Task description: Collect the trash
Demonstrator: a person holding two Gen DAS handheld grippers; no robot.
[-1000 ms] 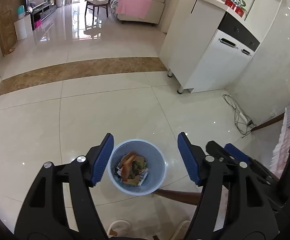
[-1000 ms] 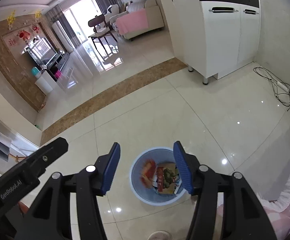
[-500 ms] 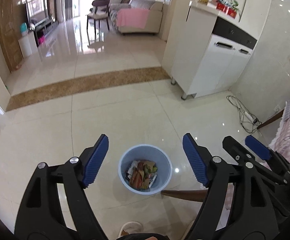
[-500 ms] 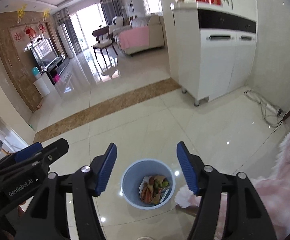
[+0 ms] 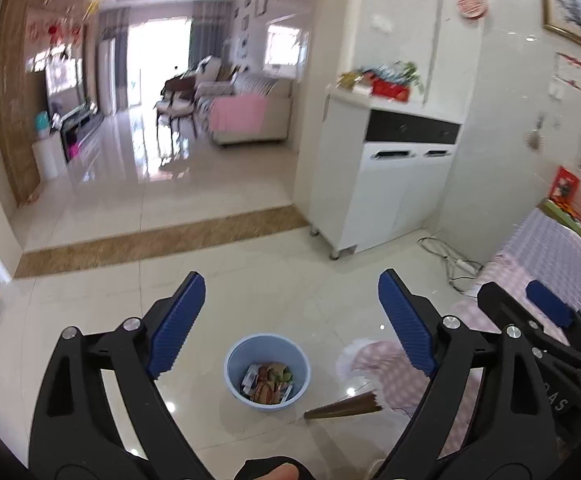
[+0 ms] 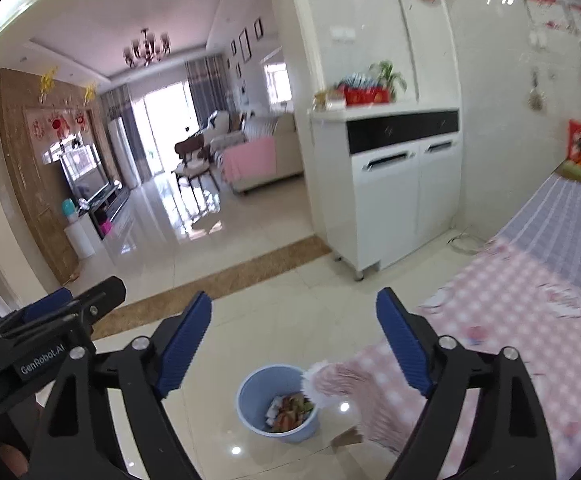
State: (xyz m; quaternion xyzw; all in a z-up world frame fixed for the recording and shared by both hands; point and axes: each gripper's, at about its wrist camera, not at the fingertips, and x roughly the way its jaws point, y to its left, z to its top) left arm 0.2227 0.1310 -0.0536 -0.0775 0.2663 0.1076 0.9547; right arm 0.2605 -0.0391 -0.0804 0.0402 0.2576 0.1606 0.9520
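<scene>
Grippers: your left gripper (image 5: 286, 316) and right gripper (image 6: 294, 336) are both spread, empty.
Bin: round pale-blue plastic bin (image 5: 267, 372) at 6 o'clock holds wrappers.
Risk: the pink checked bench cloth (image 6: 490, 320) could snag a finger.

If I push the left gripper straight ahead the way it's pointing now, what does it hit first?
Nothing close, by the look of it. The left gripper is open and empty, aimed past the blue bin at bare floor tile. The bin sits below that line, though fisheye depth is uncertain.
</scene>
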